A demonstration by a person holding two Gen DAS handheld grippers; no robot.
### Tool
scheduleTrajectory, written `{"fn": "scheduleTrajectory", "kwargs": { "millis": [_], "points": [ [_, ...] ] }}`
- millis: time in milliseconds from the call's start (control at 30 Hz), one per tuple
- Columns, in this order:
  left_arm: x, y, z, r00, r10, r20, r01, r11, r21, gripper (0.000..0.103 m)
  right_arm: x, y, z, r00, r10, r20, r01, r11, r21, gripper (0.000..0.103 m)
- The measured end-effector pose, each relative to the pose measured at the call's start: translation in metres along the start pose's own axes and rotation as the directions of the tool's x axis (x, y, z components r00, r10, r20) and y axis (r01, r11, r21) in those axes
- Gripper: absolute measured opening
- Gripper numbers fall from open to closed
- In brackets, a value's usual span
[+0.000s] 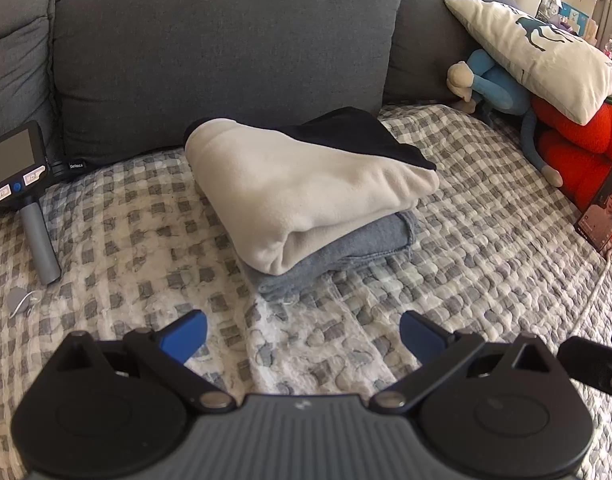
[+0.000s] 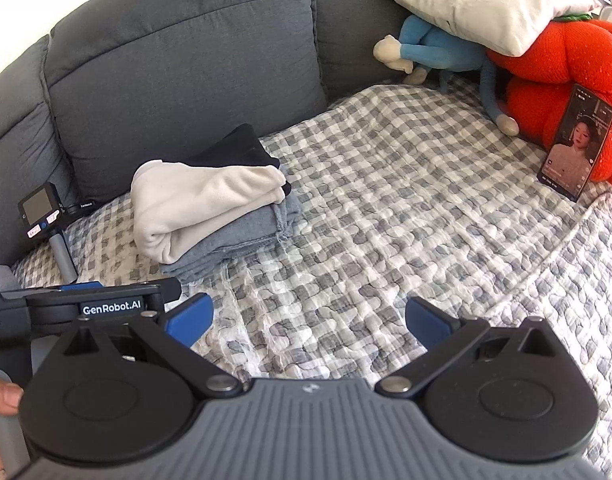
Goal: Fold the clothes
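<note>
A stack of folded clothes rests on the checked quilt (image 1: 486,232) of a sofa. On top lies a cream fleece garment (image 1: 302,196) (image 2: 194,204) with a black piece (image 1: 354,132) (image 2: 242,148) behind it, and a grey-blue denim piece (image 1: 354,252) (image 2: 234,240) underneath. My left gripper (image 1: 303,336) stands open a short way in front of the stack, nothing between its blue fingers (image 1: 186,336). My right gripper (image 2: 310,322) is open too, over bare quilt (image 2: 386,208) to the right of the stack. The left gripper's body (image 2: 106,306) shows at the right view's left edge.
A handheld device with a screen and grey handle (image 1: 18,168) (image 2: 46,216) leans at the left by the dark grey back cushion (image 1: 226,52). At the right sit a white pillow (image 1: 546,56), a blue plush toy (image 1: 494,84), a red plush (image 2: 566,64) and a propped phone (image 2: 574,144). A thumb (image 2: 2,398) holds a handle.
</note>
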State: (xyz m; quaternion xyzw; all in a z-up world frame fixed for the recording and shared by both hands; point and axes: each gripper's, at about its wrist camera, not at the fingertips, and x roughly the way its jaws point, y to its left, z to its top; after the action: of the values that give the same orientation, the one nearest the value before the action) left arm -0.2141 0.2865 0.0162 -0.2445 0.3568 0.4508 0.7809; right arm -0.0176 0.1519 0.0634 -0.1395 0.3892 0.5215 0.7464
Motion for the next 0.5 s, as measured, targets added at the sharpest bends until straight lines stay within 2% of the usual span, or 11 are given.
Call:
{"fn": "scheduleTrajectory", "kwargs": {
  "millis": [500],
  "points": [
    [-0.0039,-0.0034,-0.002,1.0,0.022,0.016,-0.022,1.0,0.013,0.103,-0.0059,0.0034,-0.0115,1.0,-0.002,0.005,0.002,0.999,-0.054,0.103]
  ]
}}
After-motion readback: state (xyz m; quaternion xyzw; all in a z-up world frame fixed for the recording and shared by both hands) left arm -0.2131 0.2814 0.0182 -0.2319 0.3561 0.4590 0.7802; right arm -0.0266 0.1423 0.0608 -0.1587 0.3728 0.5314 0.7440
